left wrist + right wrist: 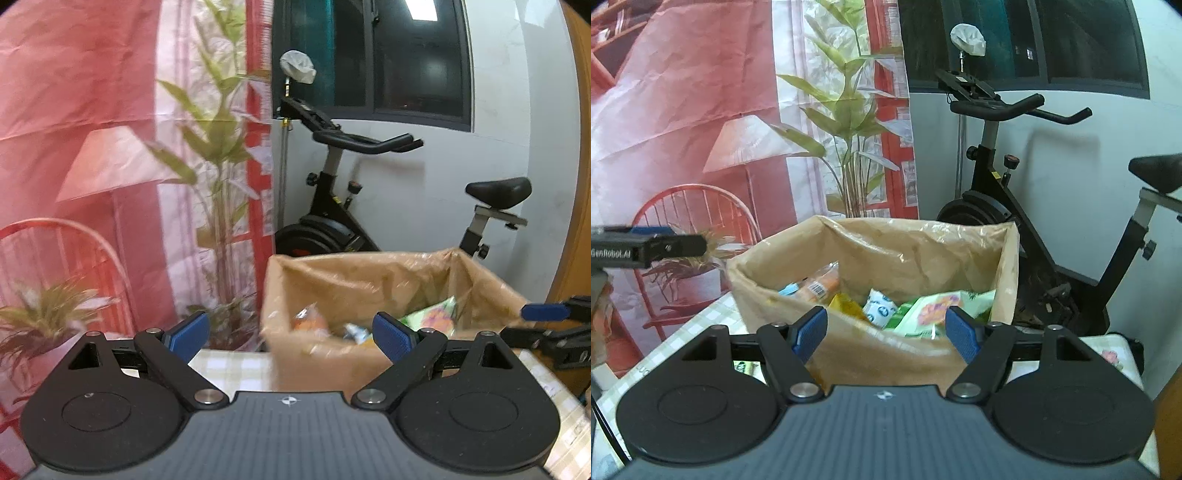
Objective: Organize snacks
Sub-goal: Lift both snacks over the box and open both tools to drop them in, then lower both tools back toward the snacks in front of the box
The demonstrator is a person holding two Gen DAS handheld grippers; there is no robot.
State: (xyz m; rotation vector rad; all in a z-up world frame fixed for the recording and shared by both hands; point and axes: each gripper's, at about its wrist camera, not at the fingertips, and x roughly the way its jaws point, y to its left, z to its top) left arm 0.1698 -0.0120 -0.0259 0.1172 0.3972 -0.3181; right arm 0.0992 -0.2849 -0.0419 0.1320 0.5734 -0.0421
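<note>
Left wrist, left gripper (291,334): spread wide, nothing between pads.
Left wrist, box (388,280): sat at table's (229,363) far edge, several snacks (430,314) inside.
Right wrist, right gripper (885,329): partly spread, empty.
Right wrist, packets (882,308): lay heaped in box, orange one (820,286) at back left.
Progress: mostly boxed, judging by contents; one packet (746,367) seemingly left on table under right gripper.

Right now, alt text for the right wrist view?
Open right hand-held gripper points at a plastic-lined cardboard box of snack packets on a checked tablecloth. An exercise bike stands behind it.
</note>
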